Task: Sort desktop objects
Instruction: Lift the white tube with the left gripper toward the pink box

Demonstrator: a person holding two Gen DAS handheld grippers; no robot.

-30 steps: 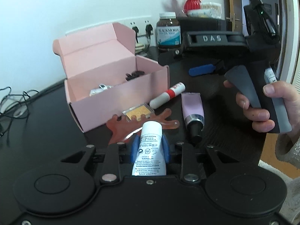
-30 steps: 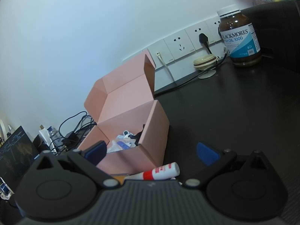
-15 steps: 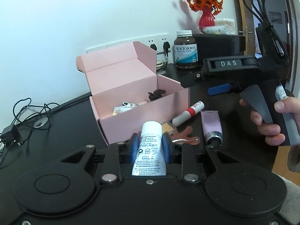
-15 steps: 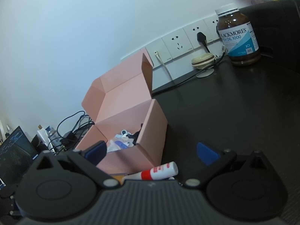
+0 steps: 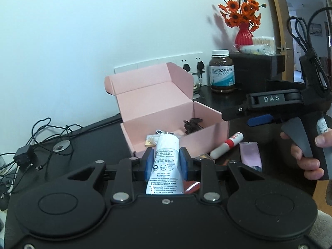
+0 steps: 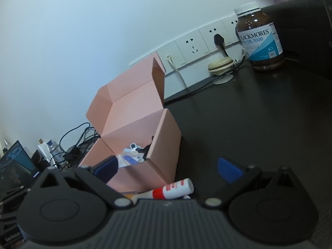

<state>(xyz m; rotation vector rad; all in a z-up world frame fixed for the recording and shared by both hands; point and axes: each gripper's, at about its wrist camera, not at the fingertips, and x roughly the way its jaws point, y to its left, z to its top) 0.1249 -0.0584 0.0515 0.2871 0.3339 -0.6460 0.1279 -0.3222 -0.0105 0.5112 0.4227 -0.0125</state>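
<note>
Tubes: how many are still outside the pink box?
3. A white tube is clamped in the left gripper, just in front of the pink box. A red-and-white tube and a lilac tube lie on the desk beside it. Others may be hidden.

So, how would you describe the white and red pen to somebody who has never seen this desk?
Find the open pink box. The pen lies on the dark desk by its front right corner, beside a lilac tube. Only the pen has a red band.
</note>
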